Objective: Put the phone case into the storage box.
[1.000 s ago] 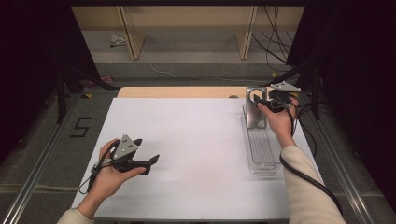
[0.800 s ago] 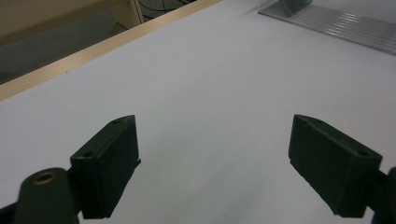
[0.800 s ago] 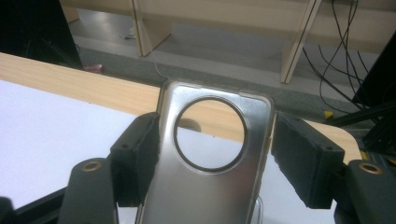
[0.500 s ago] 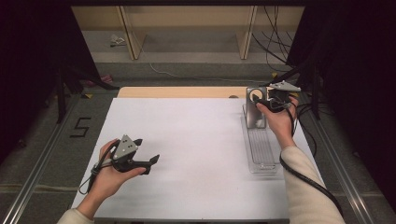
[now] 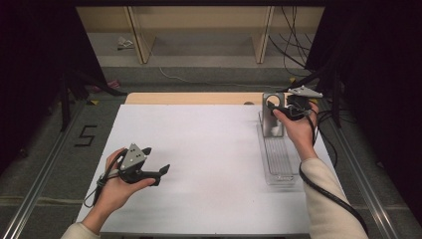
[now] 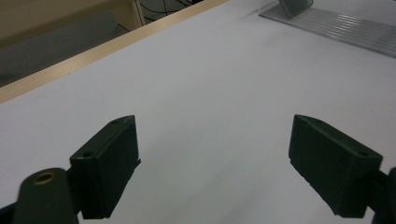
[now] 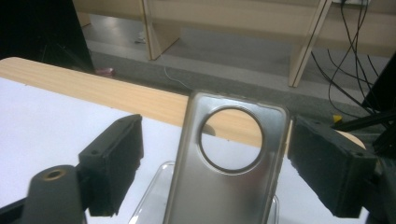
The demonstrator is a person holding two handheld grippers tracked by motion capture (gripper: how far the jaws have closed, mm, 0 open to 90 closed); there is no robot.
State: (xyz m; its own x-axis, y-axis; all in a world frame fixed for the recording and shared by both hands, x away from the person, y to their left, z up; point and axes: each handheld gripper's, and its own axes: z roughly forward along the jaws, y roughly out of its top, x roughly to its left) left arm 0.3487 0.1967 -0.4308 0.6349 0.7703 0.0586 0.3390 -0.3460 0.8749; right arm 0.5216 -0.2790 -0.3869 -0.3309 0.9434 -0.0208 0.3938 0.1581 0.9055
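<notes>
A grey metal plate (image 7: 229,186) with a round hole stands upright in a clear ribbed rack (image 5: 277,160) at the table's far right. My right gripper (image 7: 219,144) is open, one jaw on each side of the plate. Its right jaw sits close to the plate's edge and its left jaw stands well clear. The high view has this gripper (image 5: 279,107) just behind the plate (image 5: 272,122). My left gripper (image 5: 155,160) is held low at the front left, open above the bare white table (image 6: 196,84), with nothing between its fingers (image 6: 109,158).
The white sheet (image 5: 199,149) covers most of the table, and a strip of wood (image 5: 189,98) shows along the far edge. Cables (image 5: 328,194) trail from the right gripper past the table's right side. Wooden shelf legs (image 7: 156,28) stand beyond the table.
</notes>
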